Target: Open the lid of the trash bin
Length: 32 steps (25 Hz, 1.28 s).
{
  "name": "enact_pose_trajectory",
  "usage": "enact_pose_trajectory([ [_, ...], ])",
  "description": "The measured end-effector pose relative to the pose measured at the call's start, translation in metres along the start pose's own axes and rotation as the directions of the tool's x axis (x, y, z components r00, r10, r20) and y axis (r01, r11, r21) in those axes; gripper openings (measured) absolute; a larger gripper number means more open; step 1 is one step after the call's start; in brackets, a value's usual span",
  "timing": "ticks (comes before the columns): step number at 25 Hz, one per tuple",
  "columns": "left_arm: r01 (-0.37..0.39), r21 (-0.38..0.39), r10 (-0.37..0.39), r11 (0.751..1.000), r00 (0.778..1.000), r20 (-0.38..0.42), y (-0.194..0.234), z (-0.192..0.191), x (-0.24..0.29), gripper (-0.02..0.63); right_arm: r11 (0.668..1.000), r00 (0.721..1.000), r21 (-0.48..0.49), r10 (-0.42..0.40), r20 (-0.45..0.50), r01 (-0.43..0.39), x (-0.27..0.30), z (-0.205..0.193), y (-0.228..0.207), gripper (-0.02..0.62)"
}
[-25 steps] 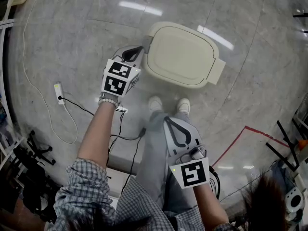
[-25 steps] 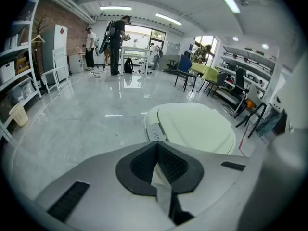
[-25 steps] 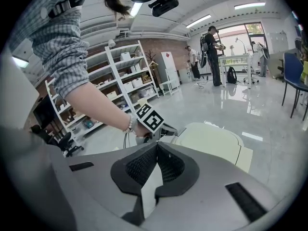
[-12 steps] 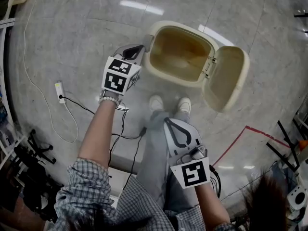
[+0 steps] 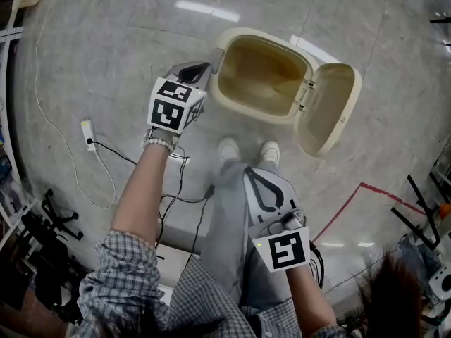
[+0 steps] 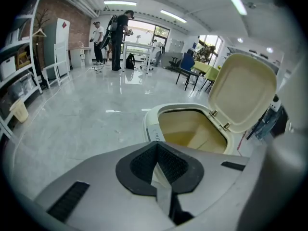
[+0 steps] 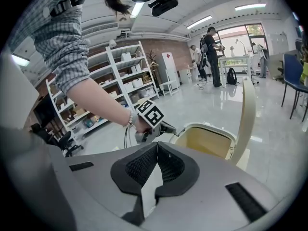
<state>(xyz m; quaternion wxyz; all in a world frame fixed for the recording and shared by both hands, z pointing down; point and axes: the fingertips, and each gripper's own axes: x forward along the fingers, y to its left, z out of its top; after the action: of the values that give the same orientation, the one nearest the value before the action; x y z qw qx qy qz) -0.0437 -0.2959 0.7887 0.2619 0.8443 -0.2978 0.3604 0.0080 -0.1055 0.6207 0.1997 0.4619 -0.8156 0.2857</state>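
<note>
A cream trash bin [image 5: 243, 90] stands on the floor ahead of the person's shoes, empty inside. Its lid [image 5: 330, 113] is swung open on the hinge at the right. In the left gripper view the bin [image 6: 161, 117] is right in front, its lid [image 6: 243, 93] raised. My left gripper [image 5: 204, 67] is shut with nothing between its jaws, its tip against the bin's left rim. My right gripper [image 5: 252, 176] hangs shut and empty over the person's legs, away from the bin. The right gripper view shows the bin [image 7: 209, 139], the lid [image 7: 248, 112] edge-on and the left gripper [image 7: 167, 128].
A white power strip [image 5: 86, 134] with trailing cables lies on the floor at the left. Red tape [image 5: 352, 201] marks the floor at the right, near black stands [image 5: 423, 210]. Shelving [image 7: 120, 88] lines the left wall. People [image 6: 115, 35] stand far off.
The lid was down on the bin a second ago. It has flipped open to the right and now stands a little more upright. The left gripper edged forward; the right barely moved.
</note>
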Motion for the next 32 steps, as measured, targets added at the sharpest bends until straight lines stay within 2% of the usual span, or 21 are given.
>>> enact_pose_trajectory([
  [6, -0.014, -0.057, 0.016, 0.998, 0.999, 0.041, -0.004, 0.012, -0.013, 0.005, 1.000, 1.000, 0.008, -0.012, 0.010, 0.012, -0.006, 0.006, -0.006, 0.018],
  [20, 0.052, 0.110, -0.059, 0.993, 0.997, 0.055, -0.087, 0.028, -0.061, 0.005, 0.998, 0.996, -0.034, -0.045, 0.082, 0.048, -0.041, 0.047, -0.021, 0.018],
  [32, 0.014, 0.081, -0.024, 0.997, 0.993, 0.115, -0.123, 0.065, -0.132, 0.005, 0.993, 0.987, -0.075, -0.077, 0.139, 0.088, -0.098, 0.091, -0.039, 0.018],
])
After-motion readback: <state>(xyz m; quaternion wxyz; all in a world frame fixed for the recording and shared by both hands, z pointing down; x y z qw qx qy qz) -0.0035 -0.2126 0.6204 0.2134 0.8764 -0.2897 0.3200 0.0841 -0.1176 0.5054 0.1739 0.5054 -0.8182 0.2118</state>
